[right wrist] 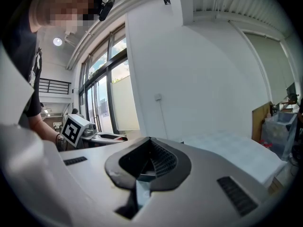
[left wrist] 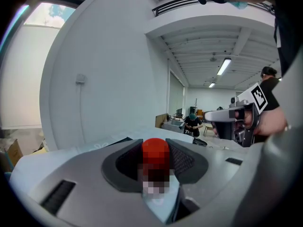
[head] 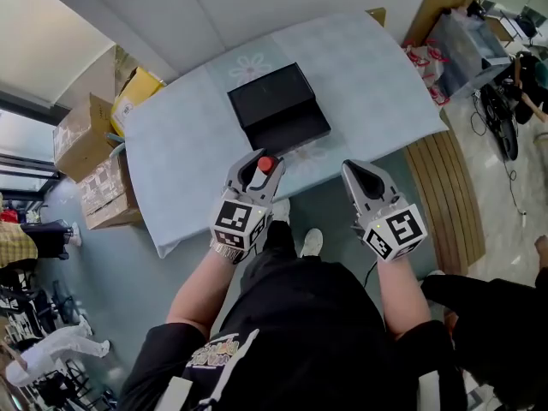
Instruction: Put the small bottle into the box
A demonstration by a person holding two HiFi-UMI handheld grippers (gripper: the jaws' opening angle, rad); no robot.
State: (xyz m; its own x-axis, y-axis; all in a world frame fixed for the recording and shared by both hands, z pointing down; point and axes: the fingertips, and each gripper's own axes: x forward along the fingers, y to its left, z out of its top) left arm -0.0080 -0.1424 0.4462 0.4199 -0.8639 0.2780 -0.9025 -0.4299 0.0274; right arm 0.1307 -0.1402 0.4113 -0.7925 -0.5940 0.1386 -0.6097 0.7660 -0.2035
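The small bottle (head: 265,167) with a red cap stands upright between the jaws of my left gripper (head: 259,171), which is shut on it just off the table's near edge. In the left gripper view the red cap (left wrist: 156,152) fills the gap between the dark pads (left wrist: 125,164). The black box (head: 278,108) lies open on the pale blue tablecloth (head: 188,152), a little beyond the left gripper. My right gripper (head: 363,176) hovers to the right at the same height. Its jaws are together with nothing between them (right wrist: 149,148).
Cardboard boxes (head: 86,139) and a yellow box (head: 137,88) are stacked on the floor left of the table. Wooden boards (head: 445,199) and a plastic bin (head: 467,45) are on the right. Another person (head: 492,311) stands at lower right.
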